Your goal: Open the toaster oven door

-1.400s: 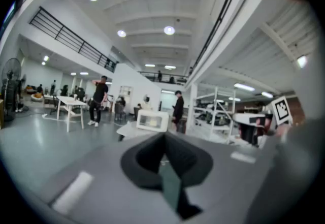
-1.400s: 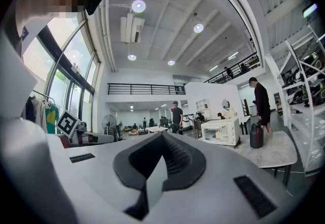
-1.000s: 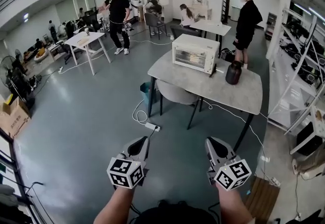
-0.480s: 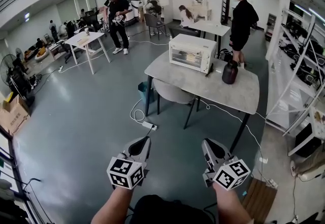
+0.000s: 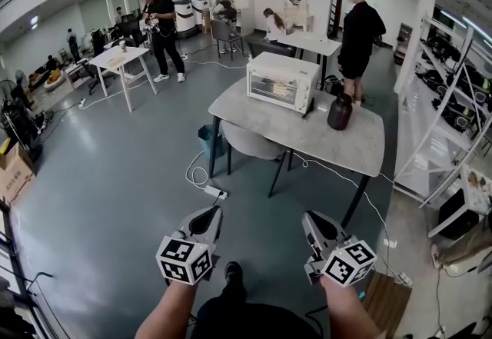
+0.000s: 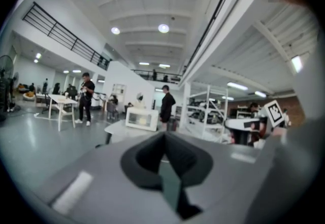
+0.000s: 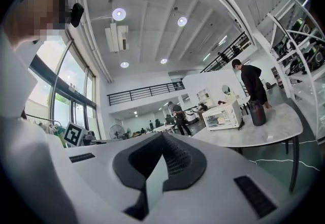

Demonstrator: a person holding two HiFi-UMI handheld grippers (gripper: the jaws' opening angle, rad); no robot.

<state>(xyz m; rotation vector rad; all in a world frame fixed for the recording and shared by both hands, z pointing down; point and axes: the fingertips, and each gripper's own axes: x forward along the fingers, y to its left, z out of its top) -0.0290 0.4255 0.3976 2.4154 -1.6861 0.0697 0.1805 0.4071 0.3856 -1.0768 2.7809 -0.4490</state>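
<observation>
I carry left gripper [image 5: 209, 214] and right gripper [image 5: 311, 221] low, jaws closed on nothing: the shut toaster oven [image 5: 282, 82], at the desk's [image 5: 338, 141] far-left corner, is well out of reach.

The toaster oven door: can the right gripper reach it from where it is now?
Probably not yet. The toaster oven stands on the table well ahead, while the right gripper is held low, far short of it. Open floor lies between, so walking closer should do.

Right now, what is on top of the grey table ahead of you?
A white toaster oven with its door shut and a dark jug beside it stand on the table. The oven's body hides the tabletop behind it.
</observation>
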